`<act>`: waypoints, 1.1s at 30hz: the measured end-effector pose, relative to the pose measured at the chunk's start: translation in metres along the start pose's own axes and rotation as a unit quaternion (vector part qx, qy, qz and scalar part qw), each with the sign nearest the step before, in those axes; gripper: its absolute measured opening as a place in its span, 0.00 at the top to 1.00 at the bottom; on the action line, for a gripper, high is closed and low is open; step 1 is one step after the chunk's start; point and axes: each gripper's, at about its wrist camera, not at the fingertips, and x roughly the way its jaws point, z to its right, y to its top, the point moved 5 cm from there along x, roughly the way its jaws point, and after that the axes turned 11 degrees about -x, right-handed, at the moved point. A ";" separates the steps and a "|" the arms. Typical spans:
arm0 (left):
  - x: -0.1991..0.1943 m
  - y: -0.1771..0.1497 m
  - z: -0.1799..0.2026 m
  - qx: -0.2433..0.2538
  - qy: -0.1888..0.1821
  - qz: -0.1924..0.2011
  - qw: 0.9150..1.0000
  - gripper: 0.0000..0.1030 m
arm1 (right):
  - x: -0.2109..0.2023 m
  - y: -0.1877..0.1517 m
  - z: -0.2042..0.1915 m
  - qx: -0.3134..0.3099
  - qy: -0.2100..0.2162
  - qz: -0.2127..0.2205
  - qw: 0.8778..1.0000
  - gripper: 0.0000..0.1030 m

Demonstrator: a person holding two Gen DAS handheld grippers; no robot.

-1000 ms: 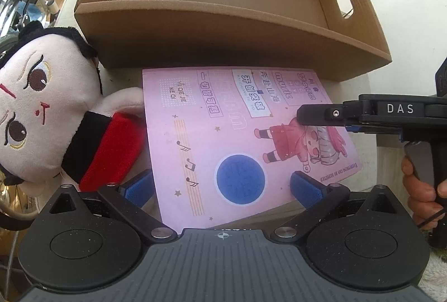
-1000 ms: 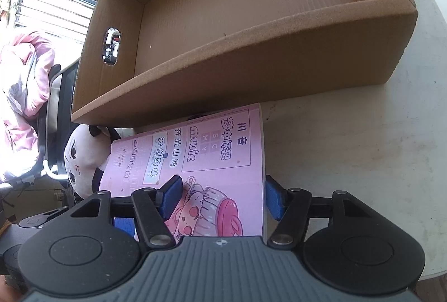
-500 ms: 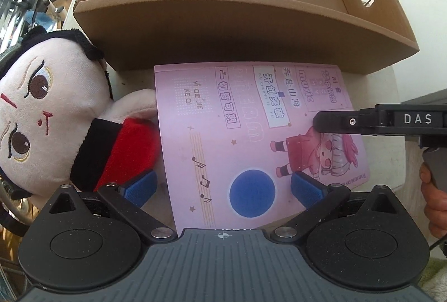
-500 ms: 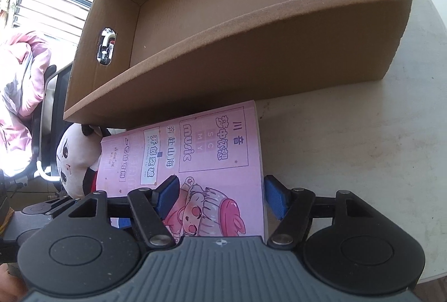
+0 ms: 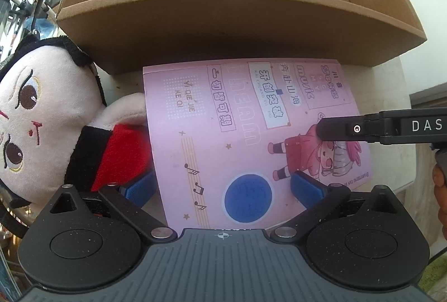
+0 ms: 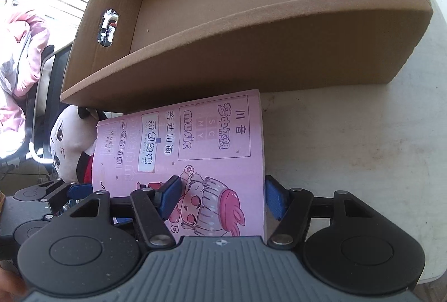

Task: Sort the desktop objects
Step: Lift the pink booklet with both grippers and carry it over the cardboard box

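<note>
A pink music booklet [image 5: 240, 134] lies flat on the white table in front of a cardboard box [image 5: 223, 23]. My left gripper [image 5: 223, 189] points straight down over the booklet's near end and is open. One blue pad is past the booklet's left edge, the other over the cover. My right gripper [image 6: 223, 197] straddles the booklet's [image 6: 195, 151] spine edge. One pad is above the cover, the other beside the edge over the table. Its jaws are closing with that edge between them, and the pads are not pressing. Its upper finger [image 5: 349, 129] shows from the side.
A plush doll [image 5: 42, 120] with a red scarf lies left of the booklet, its body touching the booklet's edge; it also shows as the plush doll [image 6: 69, 140]. The cardboard box [image 6: 251, 50] is open-topped with handle holes. Bare table [image 6: 349, 148] lies to the right. A hand [image 5: 441, 190] holds the right gripper.
My left gripper has sunk a little closer to the booklet and drifted sideways. The right gripper has stayed at the booklet's spine edge, its finger now lying level across the cover.
</note>
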 end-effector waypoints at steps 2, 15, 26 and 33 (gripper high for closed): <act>0.002 0.001 0.009 0.008 0.015 -0.003 1.000 0.00 | -0.003 0.001 -0.001 -0.009 -0.010 -0.001 1.000 0.35; -0.012 0.015 0.024 -0.006 0.019 -0.011 1.000 0.00 | -0.028 0.005 -0.003 0.000 -0.016 -0.001 1.000 0.37; -0.062 0.033 0.006 0.003 0.002 -0.002 1.000 0.00 | -0.061 0.008 -0.040 -0.018 -0.032 0.024 0.999 0.37; -0.093 0.051 -0.008 0.006 -0.019 0.028 0.999 0.00 | -0.095 0.024 -0.080 -0.051 -0.061 0.074 0.994 0.37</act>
